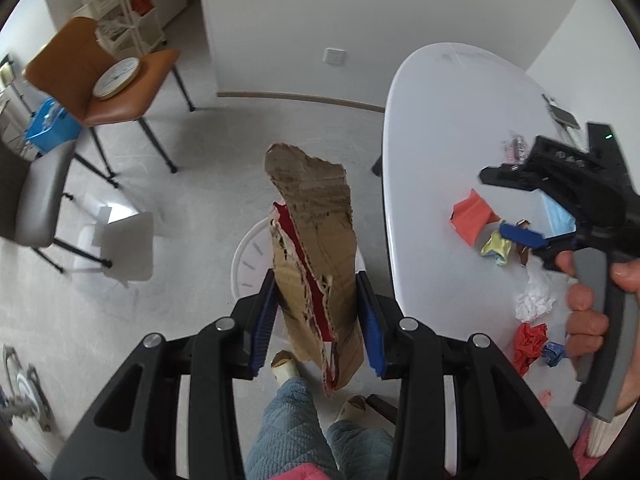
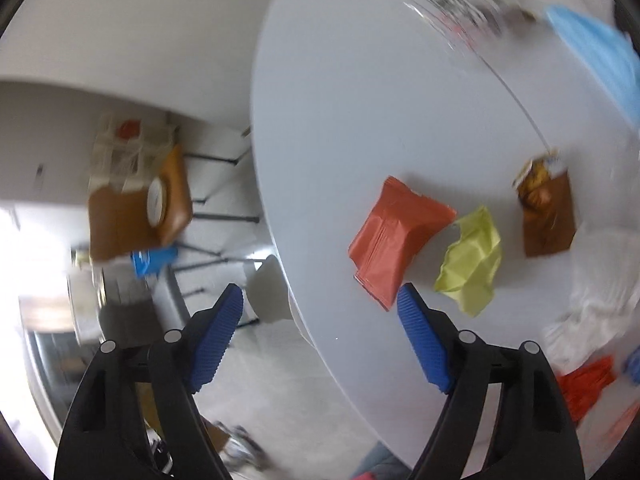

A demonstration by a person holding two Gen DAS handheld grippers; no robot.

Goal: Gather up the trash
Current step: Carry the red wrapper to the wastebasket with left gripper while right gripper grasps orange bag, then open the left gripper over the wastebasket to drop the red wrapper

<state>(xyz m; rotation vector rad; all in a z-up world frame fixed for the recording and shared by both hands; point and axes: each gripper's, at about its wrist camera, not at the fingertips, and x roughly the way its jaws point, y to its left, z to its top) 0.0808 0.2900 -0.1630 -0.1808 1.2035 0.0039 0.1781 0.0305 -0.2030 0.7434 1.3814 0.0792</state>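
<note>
- Looking along the left hand-held gripper (image 1: 316, 320), its blue pads are clamped on a torn piece of brown cardboard (image 1: 316, 248) with a red inner layer, which stands up between them.
- Below the cardboard, a white bin (image 1: 250, 260) stands on the floor, just beside the white table (image 1: 432, 128).
- On the table lie an orange-red packet (image 1: 472, 216), a yellowish wrapper (image 1: 496, 246), a crumpled white tissue (image 1: 534, 296), a red crumpled piece (image 1: 528, 344) and a small blue wrapper (image 1: 554, 354).
- The right hand-held gripper (image 1: 516, 236), held by a hand (image 1: 588, 312), hangs over this trash.
- A brown chair (image 1: 120, 80) with a round clock (image 1: 116, 78) on its seat stands well apart.
- In the right wrist view, which is blurred, the right hand-held gripper (image 2: 320, 336) has its jaws apart, with nothing between them.
- Its right pad is just beside the orange-red packet (image 2: 396, 236); whether it touches, I cannot tell.
- Near the packet lie the yellowish wrapper (image 2: 472, 264) and a brown wrapper (image 2: 548, 216).
</note>
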